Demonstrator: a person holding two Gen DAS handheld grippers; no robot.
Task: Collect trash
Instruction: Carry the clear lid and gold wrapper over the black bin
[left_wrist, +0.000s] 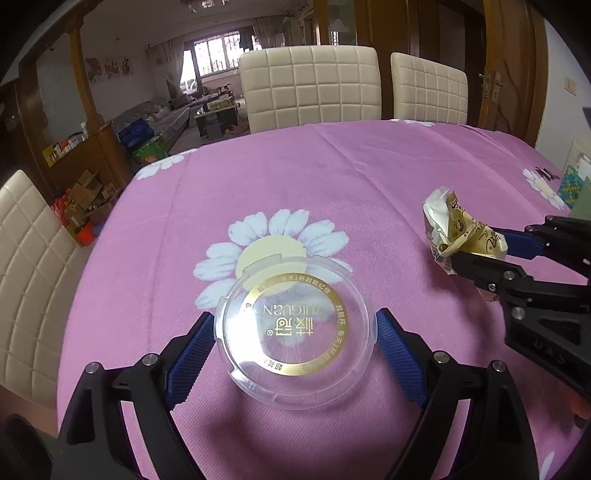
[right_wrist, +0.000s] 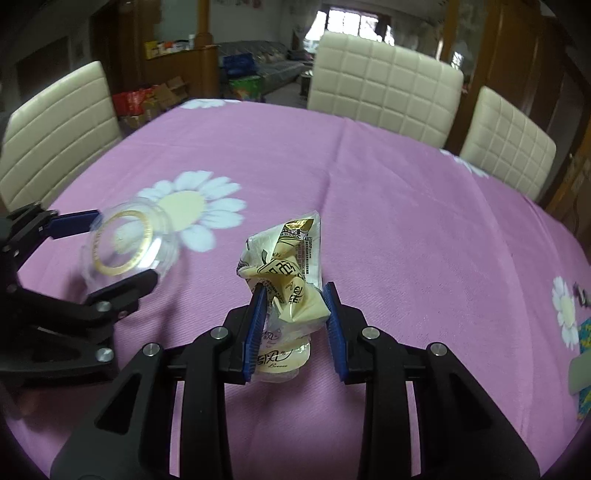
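My left gripper (left_wrist: 295, 325) is shut on a clear round plastic lid (left_wrist: 295, 325) with a gold ring and lettering, held above the pink flowered tablecloth (left_wrist: 332, 177). The lid also shows in the right wrist view (right_wrist: 123, 247), between the left gripper's blue pads (right_wrist: 74, 225). My right gripper (right_wrist: 295, 299) is shut on a crumpled cream and gold snack wrapper (right_wrist: 288, 266), lifted over the cloth. The wrapper also shows in the left wrist view (left_wrist: 458, 229), at the right, in the right gripper (left_wrist: 476, 243).
Cream padded chairs (left_wrist: 310, 85) stand along the far edge and one (right_wrist: 55, 129) at the left side. Small items (right_wrist: 583, 339) lie at the table's right edge. Boxes and clutter sit on the floor beyond the left side.
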